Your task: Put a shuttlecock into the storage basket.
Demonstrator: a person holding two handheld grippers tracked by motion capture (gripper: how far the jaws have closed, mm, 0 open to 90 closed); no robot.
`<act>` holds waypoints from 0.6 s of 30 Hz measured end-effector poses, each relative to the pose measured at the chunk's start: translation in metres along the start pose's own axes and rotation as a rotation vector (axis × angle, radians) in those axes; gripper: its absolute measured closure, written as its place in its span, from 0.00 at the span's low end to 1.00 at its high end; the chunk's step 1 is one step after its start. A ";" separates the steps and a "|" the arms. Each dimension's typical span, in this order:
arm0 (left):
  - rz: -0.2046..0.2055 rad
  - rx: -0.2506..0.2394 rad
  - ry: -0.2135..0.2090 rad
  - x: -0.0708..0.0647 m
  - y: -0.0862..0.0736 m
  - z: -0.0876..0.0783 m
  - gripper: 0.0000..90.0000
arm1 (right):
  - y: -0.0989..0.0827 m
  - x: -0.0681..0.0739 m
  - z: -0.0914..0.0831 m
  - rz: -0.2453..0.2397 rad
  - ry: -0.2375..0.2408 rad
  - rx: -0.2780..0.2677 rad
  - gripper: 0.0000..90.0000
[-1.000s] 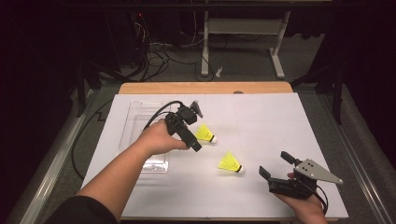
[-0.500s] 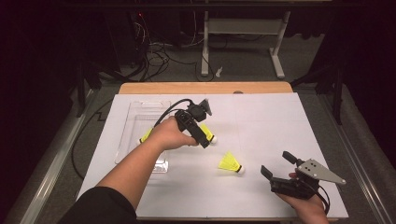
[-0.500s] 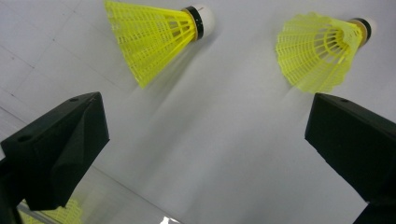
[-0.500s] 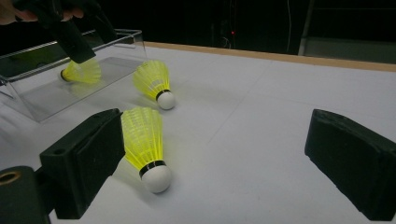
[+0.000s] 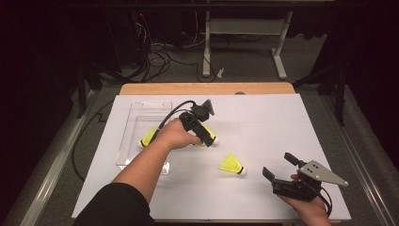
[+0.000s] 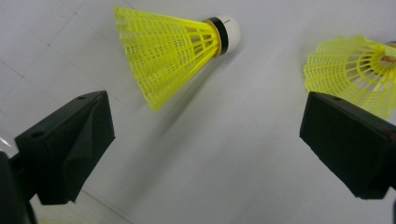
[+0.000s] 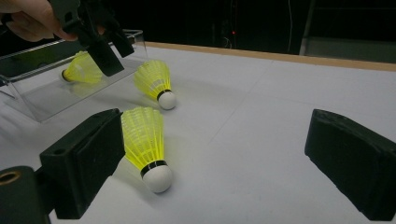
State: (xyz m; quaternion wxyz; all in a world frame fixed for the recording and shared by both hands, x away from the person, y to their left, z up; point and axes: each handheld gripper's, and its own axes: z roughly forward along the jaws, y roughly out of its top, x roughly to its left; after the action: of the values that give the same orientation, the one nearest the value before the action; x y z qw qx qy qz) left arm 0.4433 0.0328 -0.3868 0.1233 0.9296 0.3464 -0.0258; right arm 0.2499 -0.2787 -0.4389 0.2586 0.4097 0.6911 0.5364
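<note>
At the left I see a clear plastic tray [image 5: 123, 155] with one yellow shuttlecock [image 5: 147, 138] inside. My left gripper [image 6: 205, 140] hovers released just right of the tray, over a second shuttlecock [image 6: 180, 44] lying on the white table [image 5: 263, 117]. It should be feather-light, its skirt flimsy, so I'd pinch gently near the cork. A third shuttlecock [image 5: 233, 165] lies nearer. My right gripper [image 5: 278, 170] rests unclenched, near right.
</note>
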 end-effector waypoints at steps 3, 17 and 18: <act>-0.006 0.007 -0.007 0.003 0.001 0.006 0.07 | 0.000 0.001 0.000 -0.002 0.003 0.003 0.06; -0.055 0.012 -0.038 0.027 -0.002 0.019 0.28 | -0.001 0.000 0.001 -0.001 0.002 0.003 0.06; -0.047 0.016 -0.045 0.028 -0.002 0.019 0.33 | -0.001 -0.001 0.001 0.000 0.002 0.005 0.06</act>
State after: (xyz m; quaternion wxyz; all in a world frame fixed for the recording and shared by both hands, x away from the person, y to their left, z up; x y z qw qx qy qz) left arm 0.4637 0.0472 -0.4098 0.1228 0.9213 0.3652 -0.0525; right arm 0.2504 -0.2789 -0.4401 0.2566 0.4097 0.6928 0.5350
